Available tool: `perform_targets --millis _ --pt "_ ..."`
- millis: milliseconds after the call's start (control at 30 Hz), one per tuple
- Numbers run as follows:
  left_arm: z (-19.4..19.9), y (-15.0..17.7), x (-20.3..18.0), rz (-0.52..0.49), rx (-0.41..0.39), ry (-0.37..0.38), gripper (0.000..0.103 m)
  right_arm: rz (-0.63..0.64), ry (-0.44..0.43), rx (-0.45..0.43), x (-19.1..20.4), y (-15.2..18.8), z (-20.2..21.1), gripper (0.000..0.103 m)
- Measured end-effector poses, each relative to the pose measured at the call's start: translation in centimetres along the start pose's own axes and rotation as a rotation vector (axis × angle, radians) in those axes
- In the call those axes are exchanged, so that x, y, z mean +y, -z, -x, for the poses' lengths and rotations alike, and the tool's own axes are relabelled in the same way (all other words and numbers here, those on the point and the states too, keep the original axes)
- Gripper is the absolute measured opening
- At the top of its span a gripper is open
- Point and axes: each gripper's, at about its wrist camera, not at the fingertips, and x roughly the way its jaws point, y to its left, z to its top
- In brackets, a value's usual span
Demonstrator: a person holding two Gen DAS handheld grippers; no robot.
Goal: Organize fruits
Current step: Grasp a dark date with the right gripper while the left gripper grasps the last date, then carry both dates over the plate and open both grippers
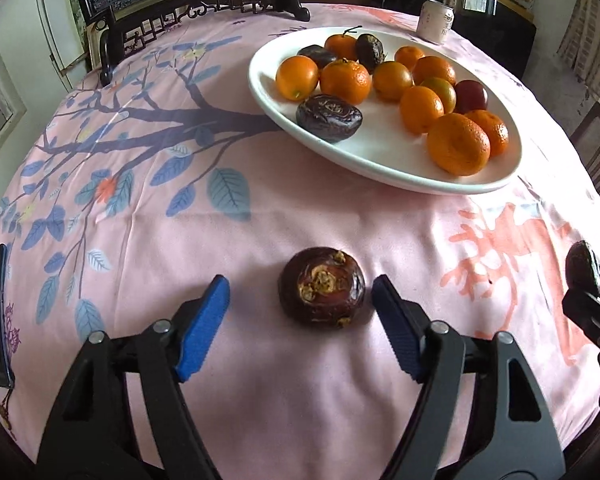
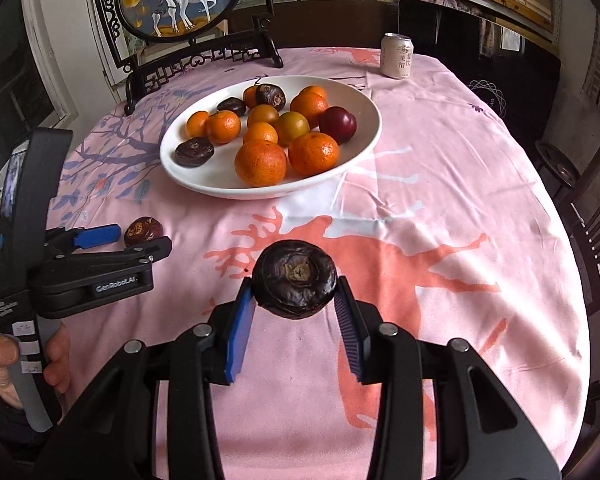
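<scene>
Your left tool (image 1: 300,296) released, straddling a dark brown wrinkled round fruit (image 1: 322,287) on the pink-clothed surface (image 1: 260,208), your right tool (image 2: 296,300) clenching another dark wrinkled fruit (image 2: 295,278), its underside hidden, white oval plate (image 2: 204,184) behind.

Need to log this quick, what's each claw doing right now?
Left claw: open, straddling a dark brown wrinkled round fruit on the tablecloth.
Right claw: closed on a blackish wrinkled round fruit.

"GenRobot.AI" on left claw (image 2: 118,238)
</scene>
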Motion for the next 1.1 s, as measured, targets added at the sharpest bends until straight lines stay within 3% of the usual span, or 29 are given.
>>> perform_targets --millis 67,500,667,800,867,1100 --pt "0.3 -0.1 -0.2 -0.010 -0.007 0.017 0.041 0.000 -0.011 -0.005 0.1 0.0 0.1 0.041" --pt "5.3 -0.3 0.3 0.007 -0.057 0.108 0.039 0.002 -0.034 -0.007 0.4 -0.9 0.1 0.041" --pt "6.5 -6.0 -0.5 -0.035 -0.094 0.132 0.040 0.056 -0.050 -0.032 0.5 -5.2 -0.2 0.041" --pt "3.6 -12.7 -0.9 -0.006 -0.069 0.119 0.040 0.082 -0.042 -0.039 0.7 -9.7 -2.4 0.041" --pt "1.3 -15.4 -1.3 0.011 -0.055 0.076 0.040 0.078 -0.029 -0.015 0.4 -11.3 -4.2 0.041" --pt "-3.9 -18.2 -2.3 0.018 0.015 0.064 0.040 0.059 -0.038 0.037 -0.3 -12.9 -7.7 0.041"
